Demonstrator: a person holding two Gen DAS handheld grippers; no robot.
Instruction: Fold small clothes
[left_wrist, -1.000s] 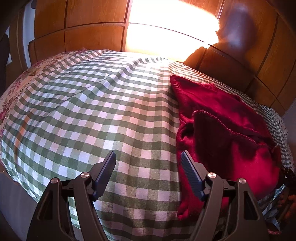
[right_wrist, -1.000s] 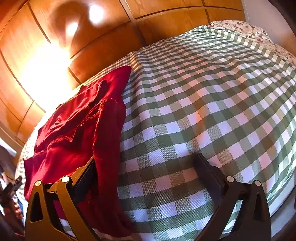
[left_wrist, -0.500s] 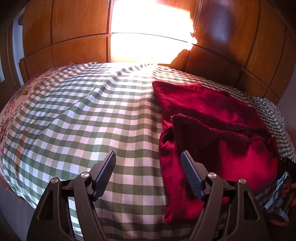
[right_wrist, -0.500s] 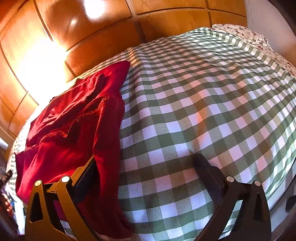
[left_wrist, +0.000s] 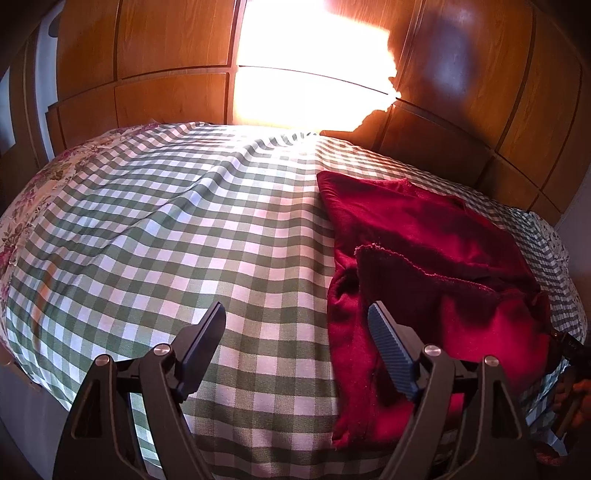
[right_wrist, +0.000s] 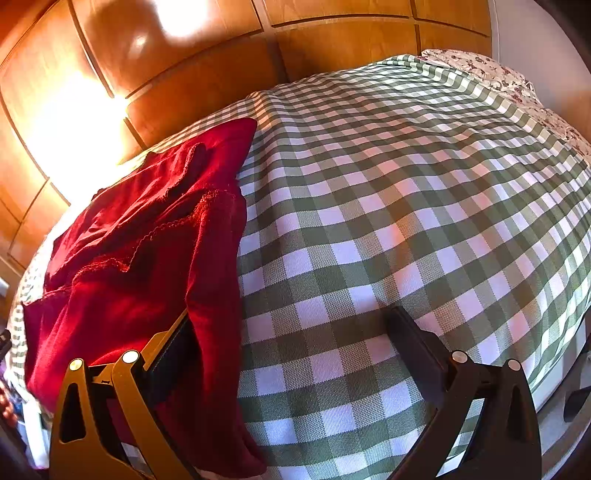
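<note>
The left gripper hung spread and empty over the bed. Right of it lay the red garment, partly folded, one layer doubled over, more folds seemingly left; its long axis ran from near edge toward the headboard. The right gripper gaped too, holding nothing.

The left gripper was black with ribbed blue pads; the right gripper had one yellow arm, one black, silver screws.

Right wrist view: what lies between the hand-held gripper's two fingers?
Mostly bare green checked bedspread. The red garment drapes over the inner side of one finger; both hand-held grippers, right and left, are open.
</note>
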